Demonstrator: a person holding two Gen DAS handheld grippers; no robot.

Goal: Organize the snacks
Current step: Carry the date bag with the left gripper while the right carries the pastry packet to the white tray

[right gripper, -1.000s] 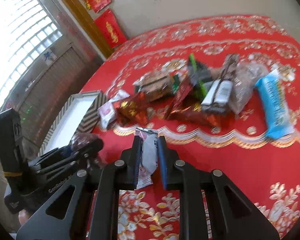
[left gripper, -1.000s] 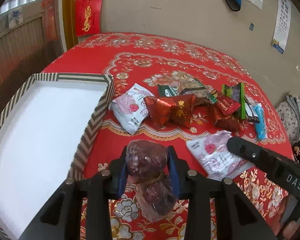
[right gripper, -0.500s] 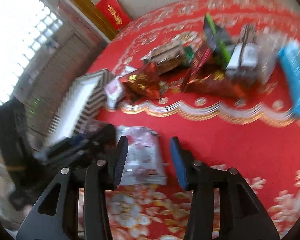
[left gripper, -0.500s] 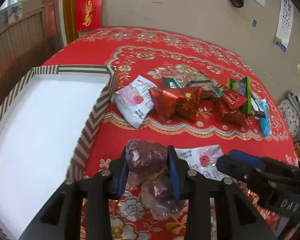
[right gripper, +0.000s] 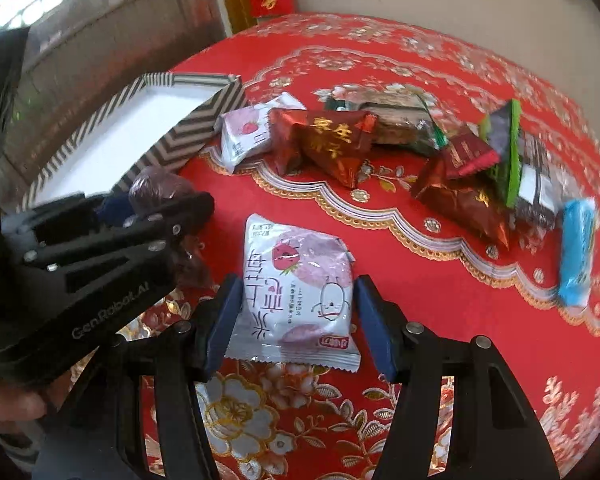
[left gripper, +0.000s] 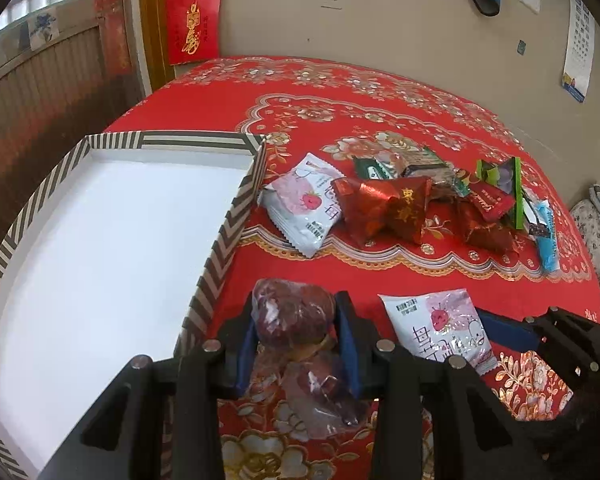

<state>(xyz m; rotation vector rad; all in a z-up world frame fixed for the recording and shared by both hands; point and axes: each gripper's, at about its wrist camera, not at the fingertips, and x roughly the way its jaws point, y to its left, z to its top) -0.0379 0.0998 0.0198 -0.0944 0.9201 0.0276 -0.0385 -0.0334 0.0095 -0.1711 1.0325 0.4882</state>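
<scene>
A glossy red floral cloth (right gripper: 440,300) is spread over the desk; crinkled shiny foil is seen on the red pyramid-shaped snack packet (right gripper: 332,142); the matt white tray (left gripper: 112,240) looks like card.

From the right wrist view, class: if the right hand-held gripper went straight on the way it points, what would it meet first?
Probably the white strawberry snack packet, lying flat on the red tablecloth between the opening jaws of the right hand-held gripper; the pads look clear of it.
</scene>
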